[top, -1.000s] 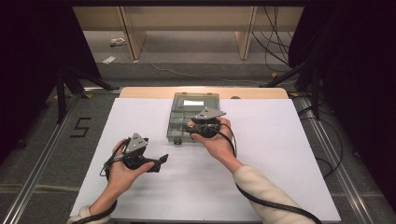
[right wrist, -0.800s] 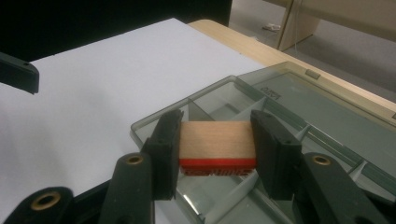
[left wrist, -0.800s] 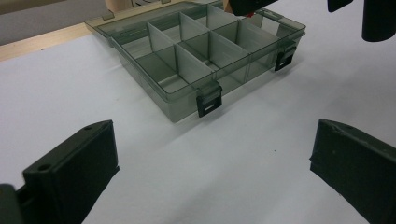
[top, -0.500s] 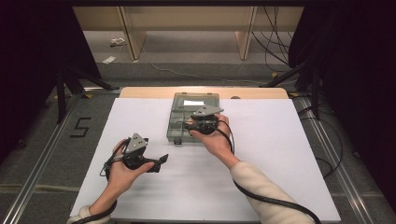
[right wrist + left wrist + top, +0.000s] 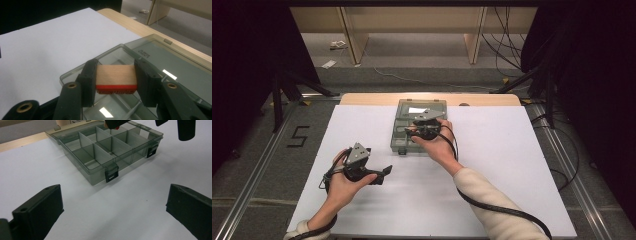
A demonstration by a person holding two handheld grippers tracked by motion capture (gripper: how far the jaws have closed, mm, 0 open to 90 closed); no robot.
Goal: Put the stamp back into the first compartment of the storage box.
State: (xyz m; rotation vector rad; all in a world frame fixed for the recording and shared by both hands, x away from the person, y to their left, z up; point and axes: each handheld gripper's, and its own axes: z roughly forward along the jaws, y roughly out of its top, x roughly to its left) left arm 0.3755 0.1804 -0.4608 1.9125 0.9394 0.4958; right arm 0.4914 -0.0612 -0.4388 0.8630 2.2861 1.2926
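Note:
A smoky clear compartment box (image 5: 398, 141) lies open at the table's far middle, its lid (image 5: 165, 62) flat behind it. Its dividers and black latches (image 5: 111, 173) show in the left gripper view, and the cells I can see hold nothing. My right gripper (image 5: 416, 131) hovers over the box, shut on a small wooden stamp block (image 5: 116, 75) with a red underside. The jaws clamp the block's two ends. My left gripper (image 5: 381, 173) rests open near the table's front left, jaws (image 5: 113, 202) wide apart and pointing at the box, nothing between them.
A white sheet (image 5: 512, 165) covers the table, with a wooden strip (image 5: 362, 99) along the far edge. Cables trail from both grippers across the front. Dark stands and floor cables surround the table.
My right gripper has carried the stamp block a little farther over the box. The left gripper has stayed put.

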